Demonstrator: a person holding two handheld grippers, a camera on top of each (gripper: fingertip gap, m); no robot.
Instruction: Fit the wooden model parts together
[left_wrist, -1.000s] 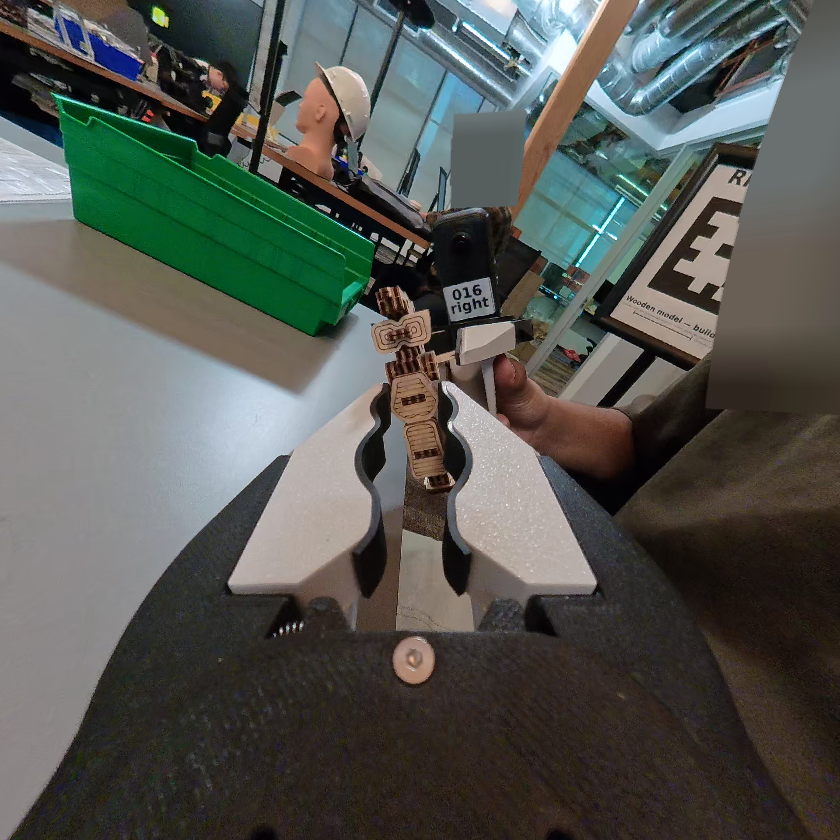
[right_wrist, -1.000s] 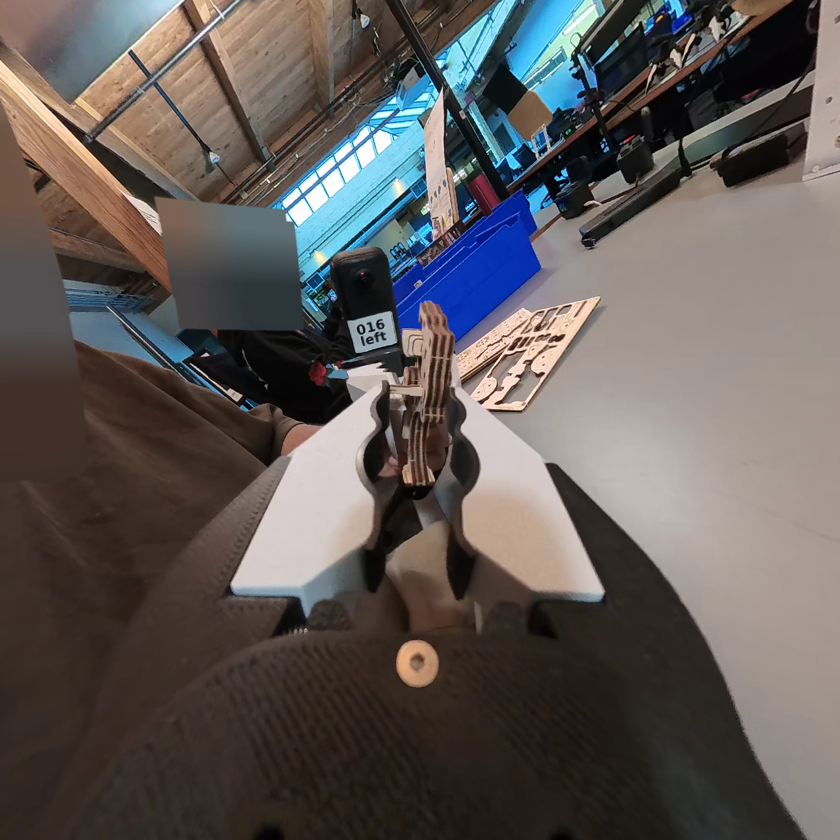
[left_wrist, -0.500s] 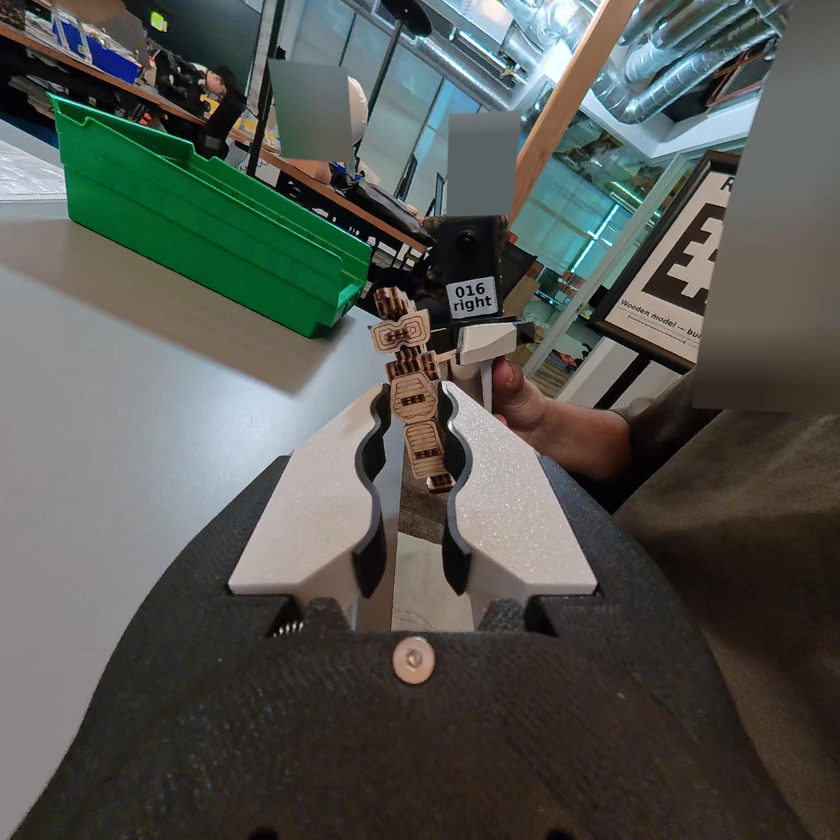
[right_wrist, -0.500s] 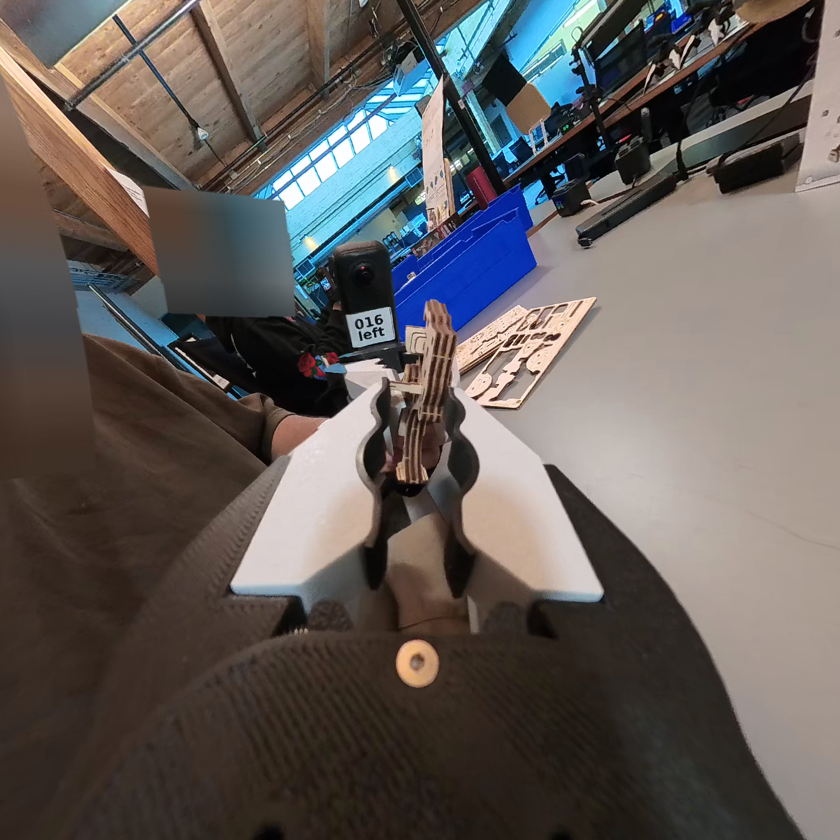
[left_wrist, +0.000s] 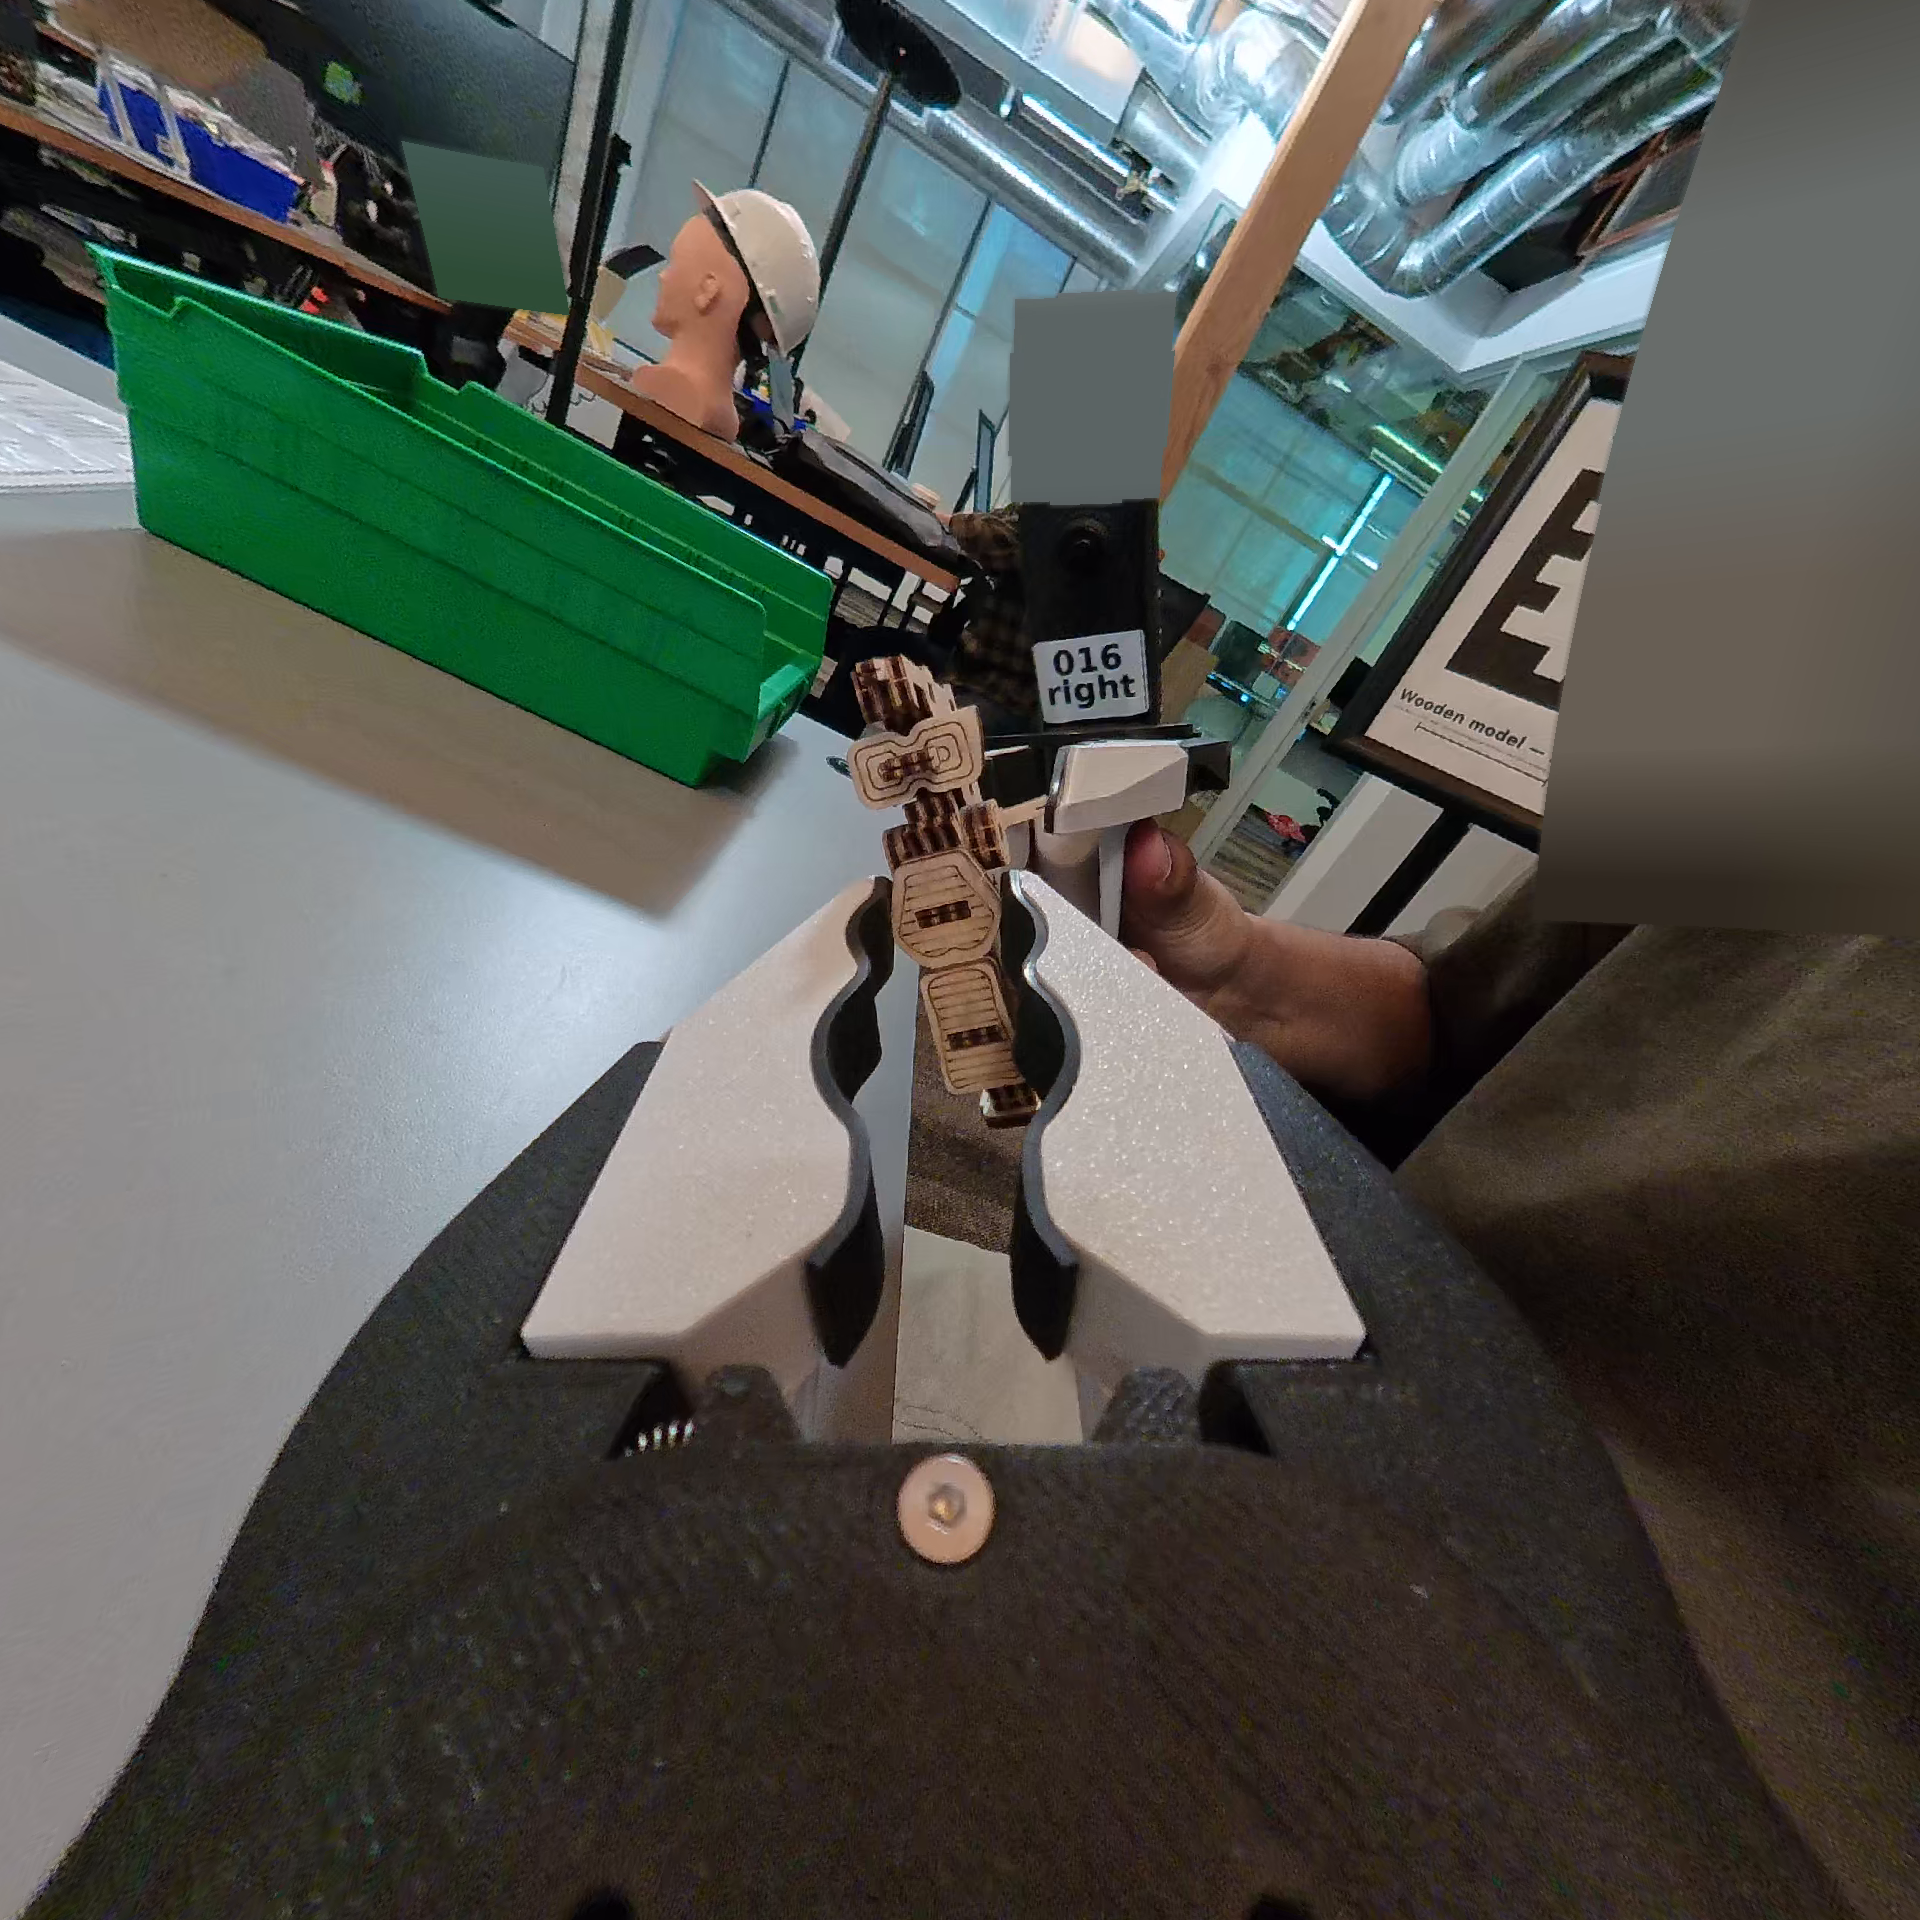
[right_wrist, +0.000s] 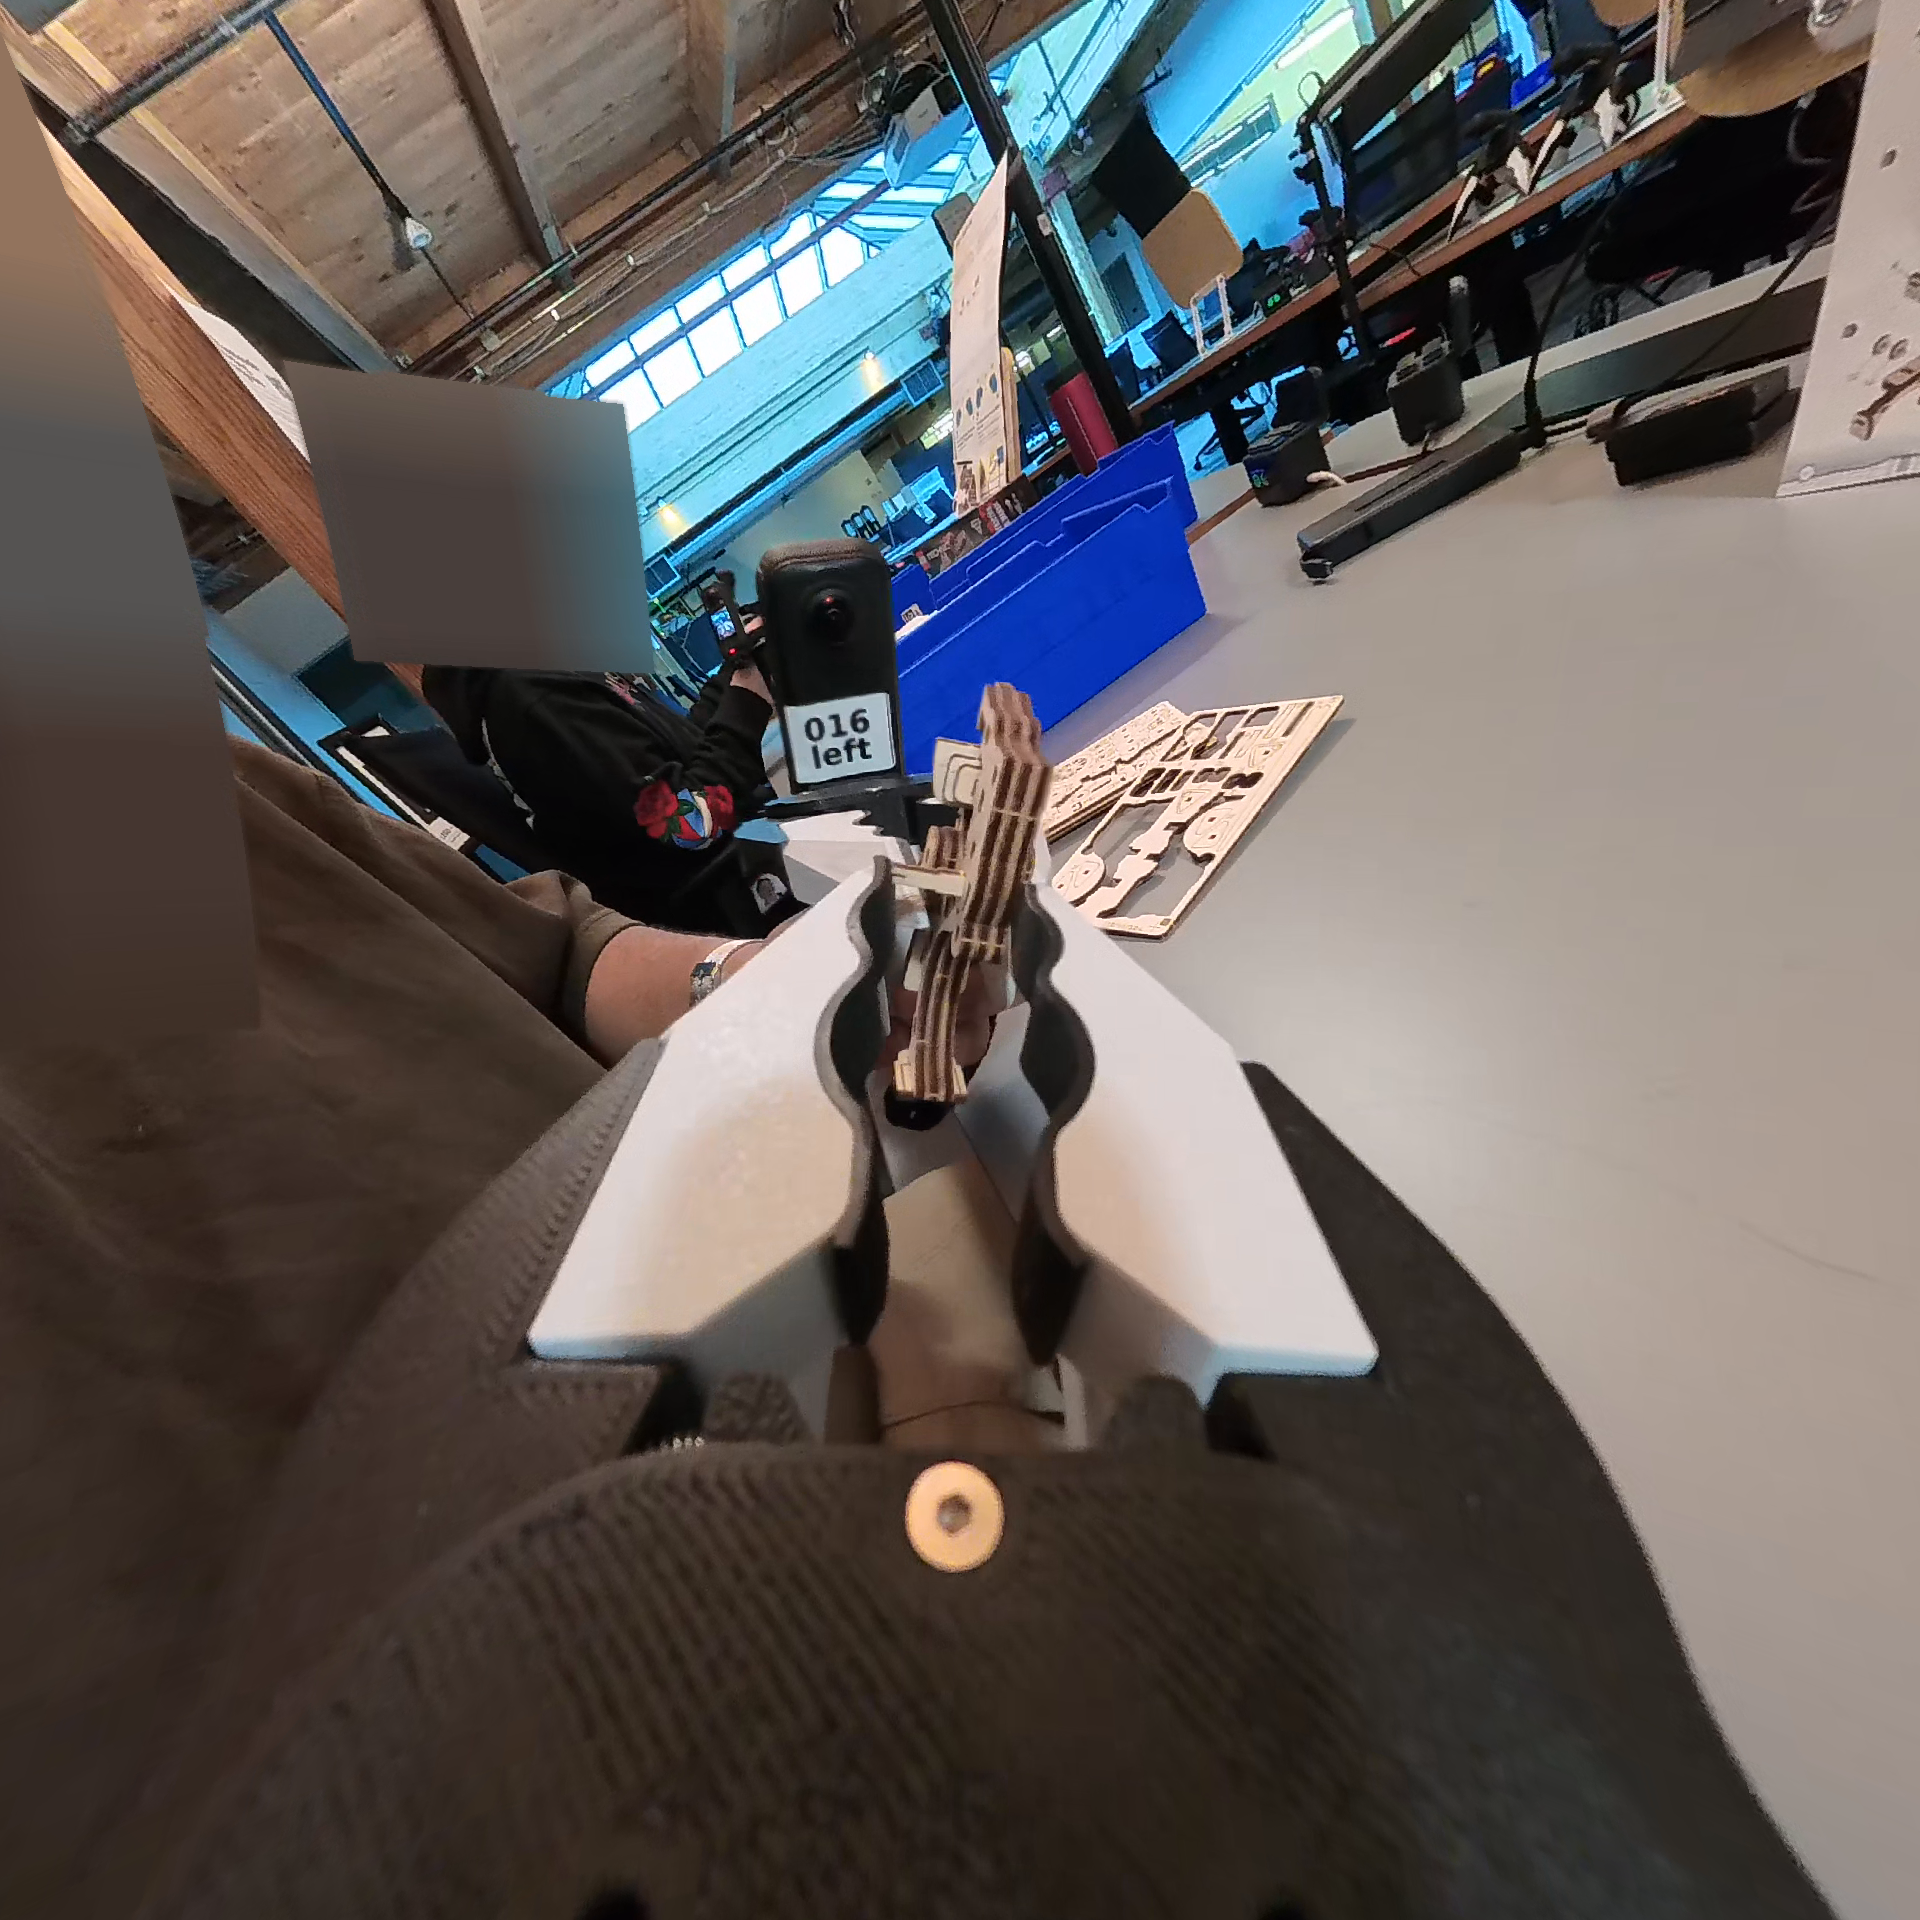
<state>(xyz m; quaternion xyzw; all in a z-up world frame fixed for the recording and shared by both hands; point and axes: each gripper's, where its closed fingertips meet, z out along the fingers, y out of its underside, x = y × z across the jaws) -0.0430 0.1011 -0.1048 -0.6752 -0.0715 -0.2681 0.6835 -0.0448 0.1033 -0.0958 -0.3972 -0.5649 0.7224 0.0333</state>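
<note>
- Left gripper (left_wrist: 948, 940) pinches wooden model (left_wrist: 940, 883) upright.
- Right gripper (right_wrist: 961, 920): grip state unclear, at its side peg.
- Advice: push square, avoid twisting.

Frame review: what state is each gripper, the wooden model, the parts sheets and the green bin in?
left gripper: shut on the wooden model.
right gripper: fingers flank the model; grip unclear.
wooden model: upright, off the table, partly built.
small wooden piece: sticks sideways from the model.
parts sheets: flat on the table, pieces punched out.
green bin: on the table, open-topped.
</note>
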